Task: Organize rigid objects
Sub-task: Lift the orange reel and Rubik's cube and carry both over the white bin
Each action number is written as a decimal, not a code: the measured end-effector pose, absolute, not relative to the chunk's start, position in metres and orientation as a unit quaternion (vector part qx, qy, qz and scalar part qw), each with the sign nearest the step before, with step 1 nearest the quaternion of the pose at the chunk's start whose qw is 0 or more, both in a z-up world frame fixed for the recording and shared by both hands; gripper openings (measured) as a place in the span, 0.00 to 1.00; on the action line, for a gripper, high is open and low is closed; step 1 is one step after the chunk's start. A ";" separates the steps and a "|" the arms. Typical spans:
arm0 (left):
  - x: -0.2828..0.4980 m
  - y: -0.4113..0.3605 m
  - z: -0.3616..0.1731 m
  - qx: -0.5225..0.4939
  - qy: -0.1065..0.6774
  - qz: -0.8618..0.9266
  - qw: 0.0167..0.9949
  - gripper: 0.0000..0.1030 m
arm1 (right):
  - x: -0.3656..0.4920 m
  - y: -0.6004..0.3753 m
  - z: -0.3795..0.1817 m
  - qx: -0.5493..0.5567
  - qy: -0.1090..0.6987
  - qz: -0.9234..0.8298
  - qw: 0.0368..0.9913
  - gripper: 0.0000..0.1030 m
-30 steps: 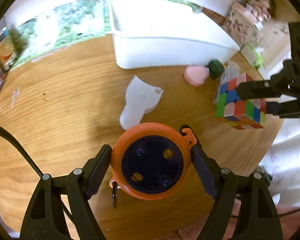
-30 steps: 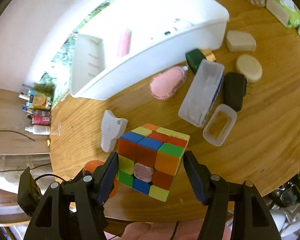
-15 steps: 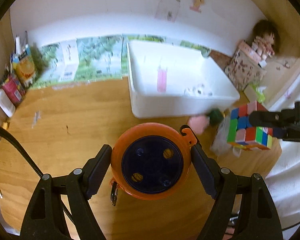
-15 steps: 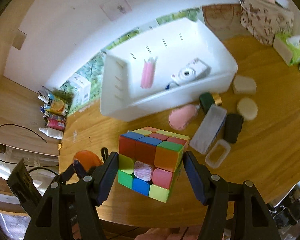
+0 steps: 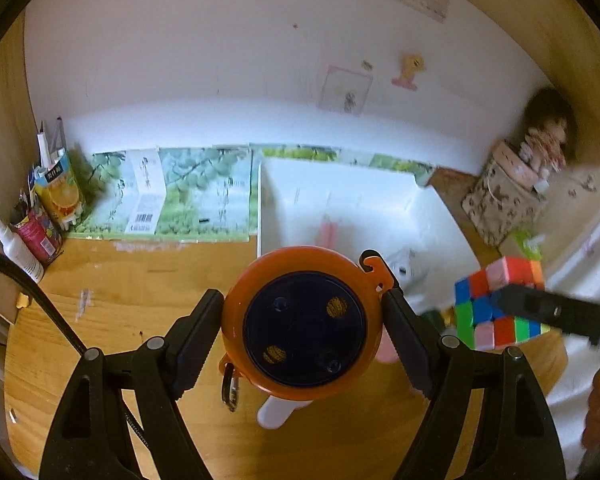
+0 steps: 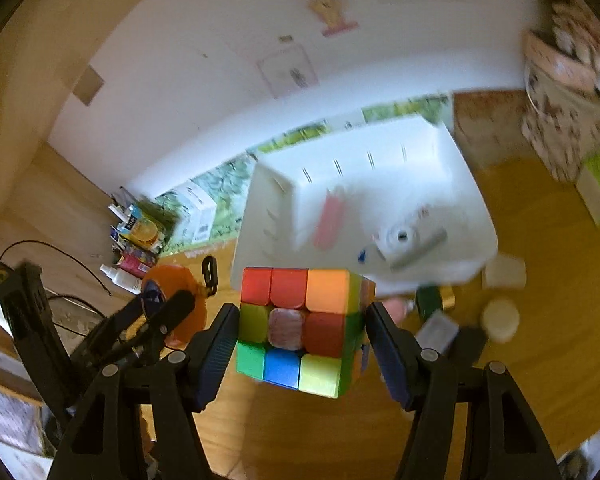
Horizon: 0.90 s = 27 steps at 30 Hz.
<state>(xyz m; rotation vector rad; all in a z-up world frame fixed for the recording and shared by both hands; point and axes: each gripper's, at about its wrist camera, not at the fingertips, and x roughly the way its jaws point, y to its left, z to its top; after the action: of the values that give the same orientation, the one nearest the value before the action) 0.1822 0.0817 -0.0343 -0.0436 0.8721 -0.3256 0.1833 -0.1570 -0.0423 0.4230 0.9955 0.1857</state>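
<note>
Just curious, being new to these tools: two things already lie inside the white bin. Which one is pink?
The long, slim pink item lying toward the left of the white bin is the pink one. The other, to its right, is a small white camera with a round lens.

Left gripper [image 5: 302,328] clamps orange reel [image 5: 302,322] above wooden table [image 5: 112,316]. White bin [image 5: 356,208] behind it holds pink item [image 5: 327,232], blurred. Right gripper's finger [image 5: 548,312] presses on cube [image 5: 496,304] at right, off the table. Bottles and cartons [image 5: 40,208] at far left.
</note>
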 end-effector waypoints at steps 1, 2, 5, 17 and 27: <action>0.186 0.079 -0.032 -0.025 0.419 -0.153 0.895 0.80 | 0.187 -0.158 -0.042 0.193 0.466 0.093 0.859 0.64; 0.190 0.077 -0.030 -0.030 0.418 -0.150 0.895 0.80 | 0.189 -0.160 -0.042 0.186 0.461 0.097 0.862 0.64; 0.204 0.068 -0.026 -0.048 0.416 -0.144 0.896 0.80 | 0.200 -0.163 -0.044 0.160 0.450 0.108 0.872 0.64; 0.245 0.035 -0.034 -0.056 0.417 -0.087 0.903 0.80 | 0.243 -0.172 -0.081 0.093 0.418 0.175 0.887 0.64; 0.276 0.026 -0.059 -0.074 0.448 -0.016 0.891 0.80 | 0.276 -0.166 -0.114 0.060 0.416 0.231 0.877 0.58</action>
<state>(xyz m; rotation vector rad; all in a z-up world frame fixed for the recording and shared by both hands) 0.2762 0.0256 -0.0593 -0.1546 0.9310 -0.0325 0.2759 -0.1660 -0.1140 0.1259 0.8678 0.4821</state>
